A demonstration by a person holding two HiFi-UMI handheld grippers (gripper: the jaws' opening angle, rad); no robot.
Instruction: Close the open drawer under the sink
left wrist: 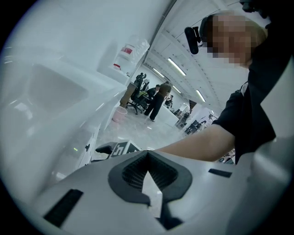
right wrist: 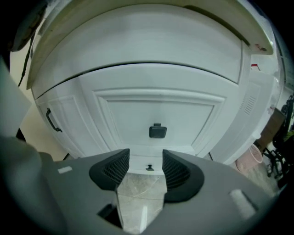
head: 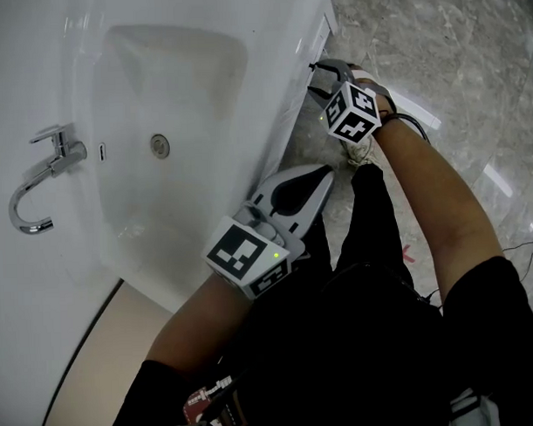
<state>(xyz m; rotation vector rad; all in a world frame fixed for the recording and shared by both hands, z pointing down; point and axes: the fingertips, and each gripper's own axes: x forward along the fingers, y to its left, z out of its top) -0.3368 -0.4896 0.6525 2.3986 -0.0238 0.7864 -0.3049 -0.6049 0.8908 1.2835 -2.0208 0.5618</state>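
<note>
Looking down from the head view: white ceramic sink basin (head: 172,124) with a curved chrome faucet (head: 43,176) on its far side. Left gripper (head: 322,175) sits just off the basin's front rim. Right gripper (head: 324,73) is further along that rim, tucked under it against the cabinet front, over the grey marble floor (head: 444,62).

Left gripper view: left gripper (left wrist: 148,153) has its tips together with nothing between them, and the basin edge runs past on one side.

Right gripper view: right gripper (right wrist: 146,158) has its jaws apart and empty. The white panelled drawer front (right wrist: 158,112) sits directly under the basin, straight ahead of the jaws and not touching them. Its dark square knob (right wrist: 157,131) is just above the gap between them. Can't tell whether the drawer is flush or still out. A white cabinet door with a dark bar handle (right wrist: 52,120) is beside the drawer.
</note>
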